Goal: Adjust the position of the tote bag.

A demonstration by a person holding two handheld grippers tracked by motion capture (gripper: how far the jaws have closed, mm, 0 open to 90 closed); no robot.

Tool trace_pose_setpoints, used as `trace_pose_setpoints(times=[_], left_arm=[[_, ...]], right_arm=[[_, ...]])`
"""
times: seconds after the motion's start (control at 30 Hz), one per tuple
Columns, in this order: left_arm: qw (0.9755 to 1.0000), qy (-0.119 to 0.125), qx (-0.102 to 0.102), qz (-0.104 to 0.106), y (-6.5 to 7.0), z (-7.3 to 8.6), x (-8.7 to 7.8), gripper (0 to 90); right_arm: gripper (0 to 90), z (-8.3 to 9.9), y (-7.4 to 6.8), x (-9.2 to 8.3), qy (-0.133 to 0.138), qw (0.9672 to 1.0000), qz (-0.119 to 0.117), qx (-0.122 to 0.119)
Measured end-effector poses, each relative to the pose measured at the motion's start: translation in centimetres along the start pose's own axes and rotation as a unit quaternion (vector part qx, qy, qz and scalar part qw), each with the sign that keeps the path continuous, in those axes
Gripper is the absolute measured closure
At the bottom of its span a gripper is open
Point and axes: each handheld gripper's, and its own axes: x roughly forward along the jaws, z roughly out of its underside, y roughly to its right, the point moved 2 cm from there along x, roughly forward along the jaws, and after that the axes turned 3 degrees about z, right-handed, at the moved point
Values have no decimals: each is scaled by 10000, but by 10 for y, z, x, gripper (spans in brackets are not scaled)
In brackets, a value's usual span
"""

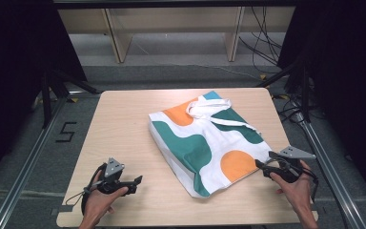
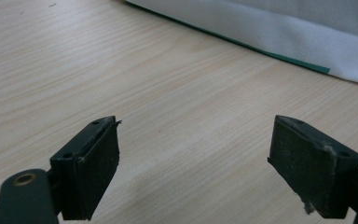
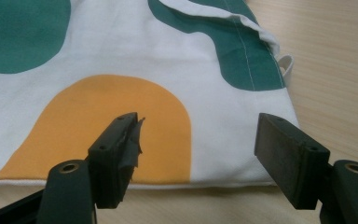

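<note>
White tote bag [image 1: 205, 143] (flat), handles [image 1: 209, 109] above

A tote bag [image 1: 205, 143] lies flat on the table [image 1: 124, 124], right of the frame's centre in the high view, with its handles [image 1: 209, 109] toward the upper part of the frame. The left gripper [image 1: 134, 183] sits at the lower left, apart from the bag. The right gripper [image 1: 263, 167] sits at the lower right, just beside the bag's near right corner.
</note>
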Motion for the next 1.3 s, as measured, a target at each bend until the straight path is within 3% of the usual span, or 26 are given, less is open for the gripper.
trace_pose_setpoints(times=[0.03, 0.1, 0.13, 0.23, 0.37, 0.4, 0.43, 0.47, 0.57, 0.63, 0.7, 0.73, 0.77, 0.8, 0.83, 0.87, 0.97, 1.0, 1.03, 1.07, 1.1, 1.23, 1.27, 1.3], left_arm=[[9999, -13, 156, 47, -1, -1, 1, 149], [9999, 0, -147, 48, 5, 0, 3, 149], [9998, -92, 185, 34, 1, -1, 2, 149], [9997, -134, 178, 34, 2, -1, 2, 154], [9999, -68, 98, 62, 4, -1, 2, 190], [9998, -73, -88, 167, 5, 0, 2, 191], [9998, -58, -47, 208, 5, -1, 2, 191], [9996, 88, -198, 193, 8, -1, 4, 192], [9997, 51, -153, 174, 9, -2, 3, 192], [9995, 60, -258, 193, 12, -2, 4, 192], [9996, -82, -139, 227, 11, -2, 2, 191], [9991, 74, -372, 206, 15, -3, 4, 191], [9993, 43, -291, 250, 15, -3, 3, 192], [9987, 126, -408, 264, 18, -4, 4, 193], [9989, 96, -332, 307, 18, -4, 4, 195], [9987, 111, -364, 330, 21, -5, 4, 205], [9990, 94, -248, 372, 23, -6, 4, 257], [9982, 150, -384, 424, 28, -6, 7, 269], [9987, 48, -172, 485, 27, -7, 6, 282], [9981, 111, -326, 515, 30, -7, 7, 298], [9981, 111, -326, 515, 30, -7, 7, 322], [9984, 221, -117, 504, 31, -12, 6, 458], [9977, 383, -221, 511, 34, -14, 8, 501], [9983, 293, -17, 501, 33, -15, 7, 542]], right_arm=[[316, 0, 1, 1, 2, 10000, -18, 24], [310, 0, 2, 1, -22, 10000, 0, 41], [308, 0, 2, 2, -25, 10000, -16, 63], [294, 0, 2, 2, -99, 9999, -54, 90], [278, -2, 6, 4, -119, 9999, -20, 37], [267, -4, 10, 6, -78, 9999, -35, 89], [260, -5, 11, 7, -85, 9999, 3, 125], [254, -6, 12, 9, -120, 9998, -16, 129], [251, -8, 18, 14, -203, 9998, 22, 22], [247, -10, 20, 16, -320, 9994, -79, 110], [242, -10, 17, 19, -318, 9990, -30, 316], [240, -11, 20, 21, -335, 9992, -117, 188], [240, -11, 21, 21, -413, 9990, -107, 144], [235, -12, 22, 22, -379, 9992, 14, 95], [228, -12, 18, 23, -486, 9981, -23, 390], [233, -13, 24, 24, -467, 9989, -6, 90], [254, -16, 26, 27, -545, 9983, -114, 158], [254, -17, 24, 28, -475, 9984, 3, 315], [254, -18, 25, 30, -502, 9982, -62, 327], [254, -20, 30, 32, -445, 9989, -84, 117], [254, -20, 30, 32, -445, 9989, -84, 117], [254, -28, 37, 45, -653, 9978, -33, 107], [253, -30, 38, 48, -629, 9979, -25, 133], [254, -31, 41, 51, -696, 9975, 82, 30]])
